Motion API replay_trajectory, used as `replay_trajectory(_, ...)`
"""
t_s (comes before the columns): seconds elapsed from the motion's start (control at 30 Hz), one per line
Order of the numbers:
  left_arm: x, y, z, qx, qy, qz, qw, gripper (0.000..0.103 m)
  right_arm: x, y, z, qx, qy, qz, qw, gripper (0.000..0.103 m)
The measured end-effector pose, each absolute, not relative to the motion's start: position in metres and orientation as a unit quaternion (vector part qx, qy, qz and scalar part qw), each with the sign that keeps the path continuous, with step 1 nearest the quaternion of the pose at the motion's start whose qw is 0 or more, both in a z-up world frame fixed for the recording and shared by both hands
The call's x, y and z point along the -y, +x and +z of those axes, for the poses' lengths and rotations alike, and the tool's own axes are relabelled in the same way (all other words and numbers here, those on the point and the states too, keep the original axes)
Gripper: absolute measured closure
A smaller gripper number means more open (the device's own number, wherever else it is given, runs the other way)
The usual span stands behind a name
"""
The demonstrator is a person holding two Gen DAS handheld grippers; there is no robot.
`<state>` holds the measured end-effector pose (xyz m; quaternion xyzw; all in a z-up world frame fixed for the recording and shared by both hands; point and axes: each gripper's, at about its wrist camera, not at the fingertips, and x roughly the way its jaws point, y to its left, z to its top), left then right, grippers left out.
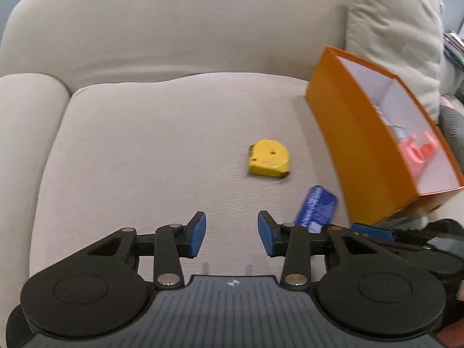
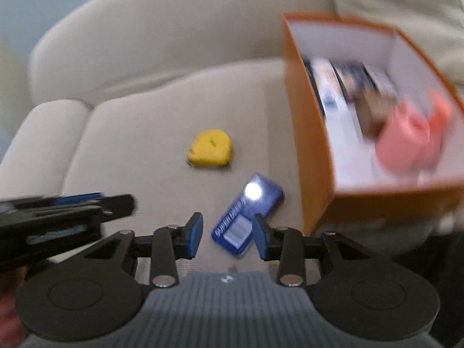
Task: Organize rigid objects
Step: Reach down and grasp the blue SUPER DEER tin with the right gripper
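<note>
A yellow tape measure (image 1: 269, 159) (image 2: 210, 150) lies in the middle of the beige sofa seat (image 1: 145, 159). Near the seat's right side lies a blue tin (image 1: 317, 208) (image 2: 246, 214), next to an open orange box (image 1: 362, 145) (image 2: 313, 145). The box holds a coral-pink object (image 2: 406, 142) and several blurred packs. My left gripper (image 1: 232, 232) hangs open over bare cushion, short of the tape measure. My right gripper (image 2: 228, 236) is open; the tin's near end lies between its fingers, apart from the left pad.
A beige pillow (image 1: 391, 43) leans against the backrest behind the box. The padded armrest (image 1: 29, 130) bounds the seat on the left. A dark rounded object (image 1: 452, 121) sits at the far right. The two grippers are close side by side.
</note>
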<state>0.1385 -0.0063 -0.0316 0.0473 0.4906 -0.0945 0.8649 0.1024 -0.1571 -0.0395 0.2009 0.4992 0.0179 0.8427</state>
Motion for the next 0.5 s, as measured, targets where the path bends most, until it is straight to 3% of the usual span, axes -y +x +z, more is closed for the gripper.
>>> replay_trajectory(0.17,-0.011,0.136,-0.043,-0.495,0.036,-0.094,0.863,0.056,0.155,0.115,-0.069,-0.516,0.234,-0.045,0.823,0.057)
replay_trajectory(0.5,-0.015,0.148,-0.057,-0.507,0.034,-0.091,0.856,0.056,0.144,0.136,-0.089,-0.513,0.257,-0.095,0.814,0.055)
